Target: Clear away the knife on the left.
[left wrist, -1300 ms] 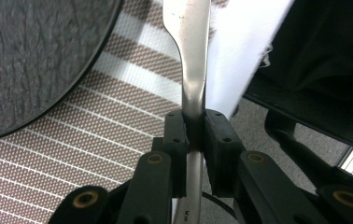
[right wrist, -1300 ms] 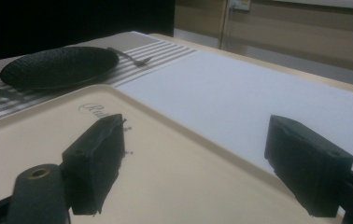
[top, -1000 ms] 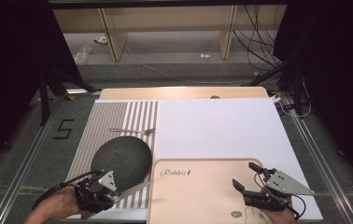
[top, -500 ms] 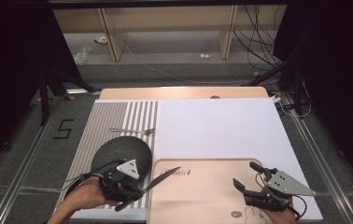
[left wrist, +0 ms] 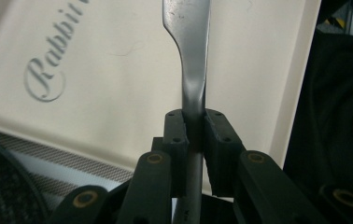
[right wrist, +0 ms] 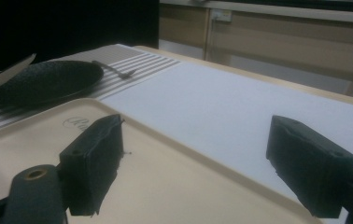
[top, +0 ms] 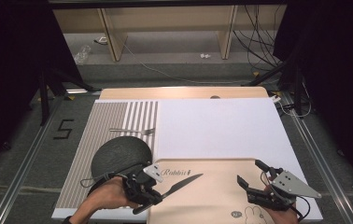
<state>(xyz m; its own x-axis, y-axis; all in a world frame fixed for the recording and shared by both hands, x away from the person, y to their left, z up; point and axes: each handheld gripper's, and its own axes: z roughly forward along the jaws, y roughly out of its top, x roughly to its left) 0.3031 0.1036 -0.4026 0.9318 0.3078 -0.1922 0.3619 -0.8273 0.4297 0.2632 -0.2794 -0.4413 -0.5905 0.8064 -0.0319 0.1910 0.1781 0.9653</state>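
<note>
The left claw (top: 161, 195) pinches a table knife (top: 184, 183) by its handle, the pads pressed on the narrow neck just below the blade, as the left claw's own view shows (left wrist: 194, 133). The knife hangs over the near-left corner of the beige tray (top: 212, 205), blade pointing toward two o'clock. It is stiff, thin steel, smooth and likely slippery, so a grip on the flatter neck seems safer than on the rounded handle end; held this far back, the blade could swing if the pads loosen. It is light and not fragile.

The right claw (top: 252, 173) rests at the tray's four o'clock side, jaws spread with nothing between them (right wrist: 198, 158). A dark plate (top: 118, 156) lies at ten o'clock from the tray, with a fork (top: 130, 131) beyond it on the striped mat (top: 114, 116).
</note>
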